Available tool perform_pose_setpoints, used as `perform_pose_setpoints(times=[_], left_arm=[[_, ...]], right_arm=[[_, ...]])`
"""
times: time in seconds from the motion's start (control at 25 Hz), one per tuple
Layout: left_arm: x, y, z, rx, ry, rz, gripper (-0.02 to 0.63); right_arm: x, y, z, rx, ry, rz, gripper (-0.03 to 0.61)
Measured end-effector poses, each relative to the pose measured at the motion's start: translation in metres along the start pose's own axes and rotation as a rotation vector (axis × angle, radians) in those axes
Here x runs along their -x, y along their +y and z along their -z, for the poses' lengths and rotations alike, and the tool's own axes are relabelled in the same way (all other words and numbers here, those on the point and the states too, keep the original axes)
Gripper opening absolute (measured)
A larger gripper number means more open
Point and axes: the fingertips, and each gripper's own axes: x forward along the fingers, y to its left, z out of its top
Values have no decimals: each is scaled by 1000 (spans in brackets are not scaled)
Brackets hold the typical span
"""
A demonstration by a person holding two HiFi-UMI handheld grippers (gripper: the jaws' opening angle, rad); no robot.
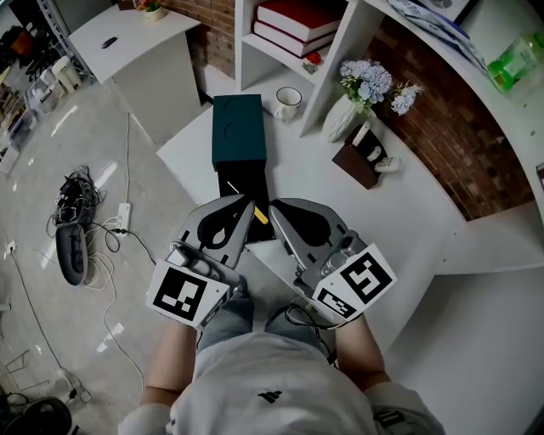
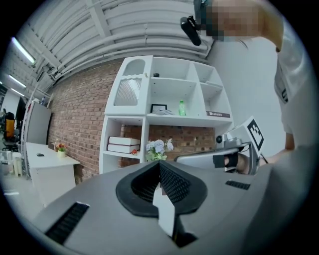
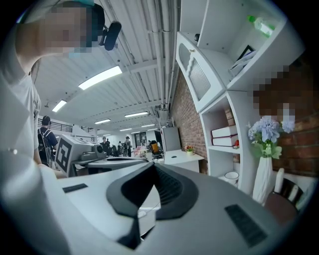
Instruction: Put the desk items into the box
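Note:
A dark teal box (image 1: 238,127) lies on the white desk (image 1: 408,204), its black open part (image 1: 245,191) toward me. A thin white stick (image 1: 231,187) and a small yellow piece (image 1: 261,217) show in that black part. My left gripper (image 1: 248,206) and right gripper (image 1: 274,212) hover side by side over the box's near end, both pointing level. In the left gripper view the left gripper (image 2: 159,167) has its jaws together with nothing between them. The right gripper (image 3: 152,167) is likewise shut and empty. A white mug (image 1: 287,102) stands behind the box.
A white vase of pale flowers (image 1: 344,115) and a brown holder (image 1: 361,161) with small items stand at the right of the box. Red books (image 1: 293,21) lie on the white shelf unit. A white side table (image 1: 140,38) is at the far left, with cables (image 1: 76,212) on the floor.

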Motion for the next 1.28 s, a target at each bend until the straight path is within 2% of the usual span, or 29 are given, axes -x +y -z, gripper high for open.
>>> perform_pose_setpoints(times=[0.12,0.32,0.56,1.28], left_arm=[[-2,-2,0,-30,5,-6,12],[-8,-11,0,-24,13,16,12],[-24,-27,-3,-33,2,63,12],[-105,-120,-2,-31,11,345,12]], right_arm=[[1,-1,1,1,2,-2,8],[5,-5,0,-7,-5,0,8],[20,-19,0,4,-5,51,9],[122,-93,-8,-32,-49,350,11]])
